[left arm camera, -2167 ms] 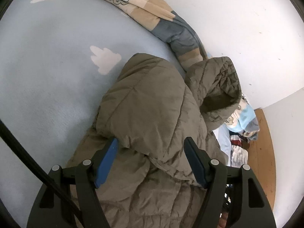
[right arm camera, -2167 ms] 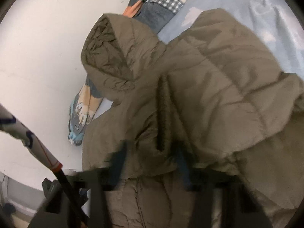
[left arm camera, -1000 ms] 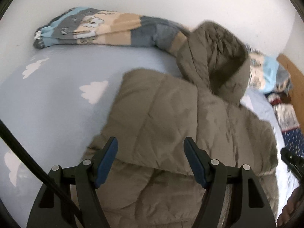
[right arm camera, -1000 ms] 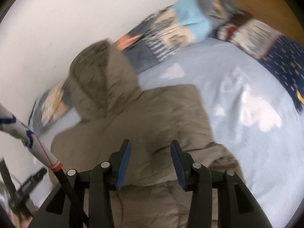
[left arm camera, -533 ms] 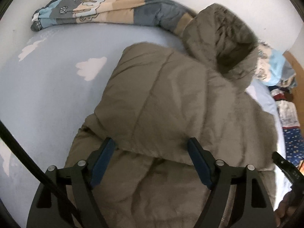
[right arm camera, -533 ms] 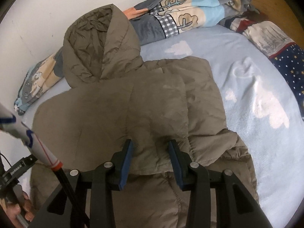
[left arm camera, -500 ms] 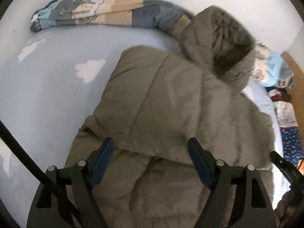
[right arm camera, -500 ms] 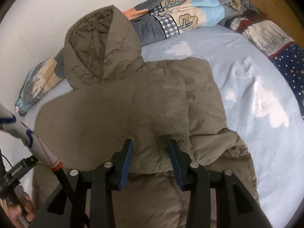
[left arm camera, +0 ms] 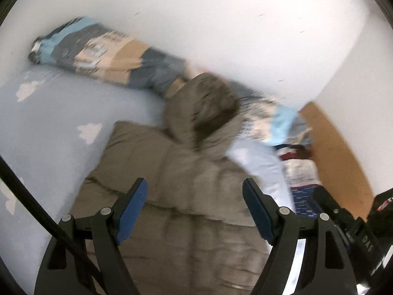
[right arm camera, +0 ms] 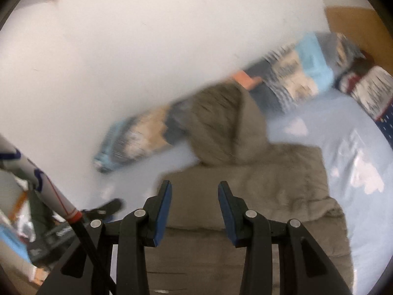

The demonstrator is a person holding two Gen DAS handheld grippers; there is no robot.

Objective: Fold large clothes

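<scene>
Nearest in the left wrist view: left gripper (left arm camera: 194,209), blue-padded jaws spread wide with nothing between them, raised above the olive puffer jacket (left arm camera: 172,196) rather than touching it. Black cable (left arm camera: 36,211) slanting across the lower left corner. At the lower right edge, part of the other black tool, blurred.

Nearest in the right wrist view: right gripper (right arm camera: 194,206), jaws partly apart, nothing pinched — pads clear of the fabric, jacket (right arm camera: 245,196) seen beyond the gap. To the left, a white pole with a red band (right arm camera: 49,191), and below it dim clutter too smeared to name.

Further out: jacket lying flat on the pale blue bedsheet (left arm camera: 49,127) printed with white clouds, both sides folded in over the middle, lower hem toward the grippers. Hood (left arm camera: 206,113) at the far end, propped up against the bedding by the wall, dark opening facing the camera in the left view.

Beyond the hood: rolled patchwork quilt (left arm camera: 110,56) in blue, grey and tan along the white wall (left arm camera: 221,24) — running on past the hood toward a second patterned bundle (right arm camera: 368,91). Wooden headboard (left arm camera: 339,147) at the far right. Both views heavily motion-blurred.
</scene>
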